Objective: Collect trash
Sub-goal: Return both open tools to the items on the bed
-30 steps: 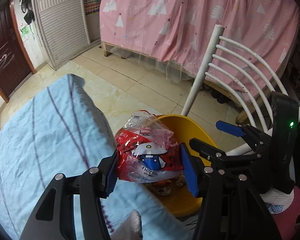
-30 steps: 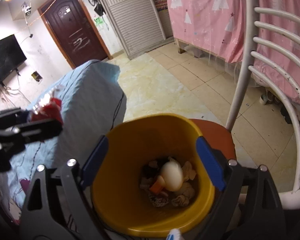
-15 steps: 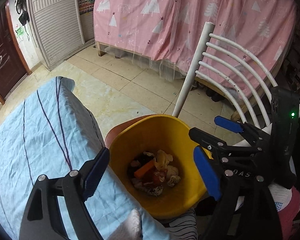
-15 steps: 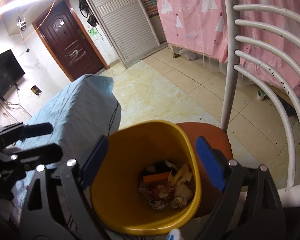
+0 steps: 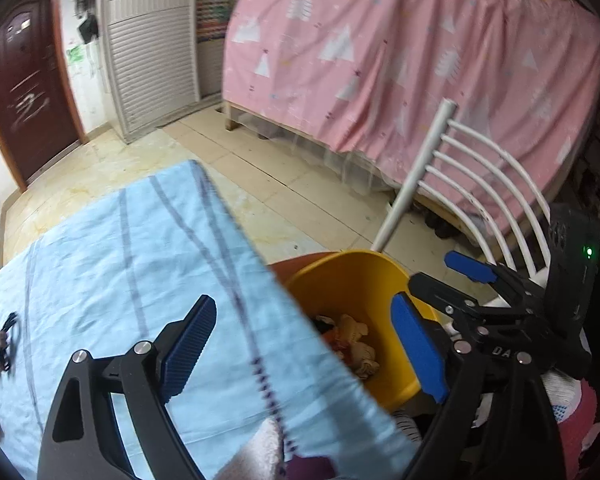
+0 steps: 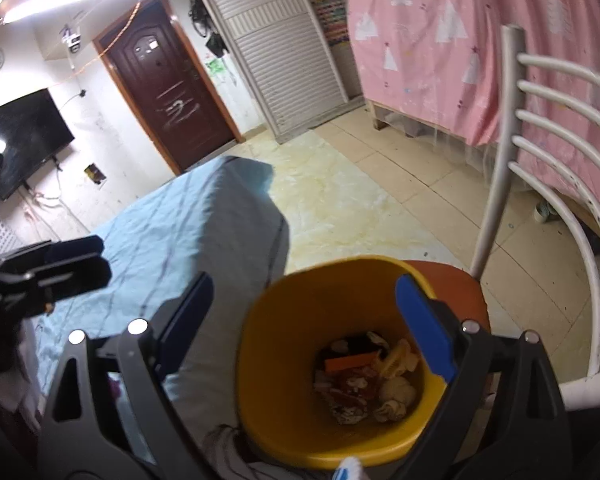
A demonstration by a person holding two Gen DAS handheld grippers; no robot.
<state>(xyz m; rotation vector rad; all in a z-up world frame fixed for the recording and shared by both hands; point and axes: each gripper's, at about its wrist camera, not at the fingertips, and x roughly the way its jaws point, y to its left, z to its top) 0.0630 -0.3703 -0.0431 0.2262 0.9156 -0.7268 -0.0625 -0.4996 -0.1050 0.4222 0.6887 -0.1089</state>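
Observation:
A yellow bin [image 5: 352, 276] [image 6: 284, 320] stands on an orange chair seat [image 6: 456, 284]. Trash [image 6: 364, 380] [image 5: 352, 344] lies in its bottom: a red wrapper, orange and pale scraps. My left gripper [image 5: 304, 340] hangs over the edge of the blue cloth [image 5: 120, 260], left of the bin; its jaws are opening with nothing between them. It shows at the left edge of the right wrist view [image 6: 100, 260]. My right gripper [image 6: 306, 322] [image 5: 448, 276] hovers above the bin, jaws opening; its right pad is over the rim, its left pad apart from the bin.
The white slatted chair back [image 6: 540, 160] [image 5: 472, 184] rises right behind the bin. A pink curtain [image 5: 380, 60] covers the far side. Dark small items [image 5: 0, 344] lie on the cloth at far left. Tiled floor [image 6: 340, 200] lies beyond, with a brown door [image 6: 168, 92].
The left gripper let go of the red snack bag, which fell into the bin, opened wide and swung left over the blue cloth. The right gripper rose and shifted left of the bin.

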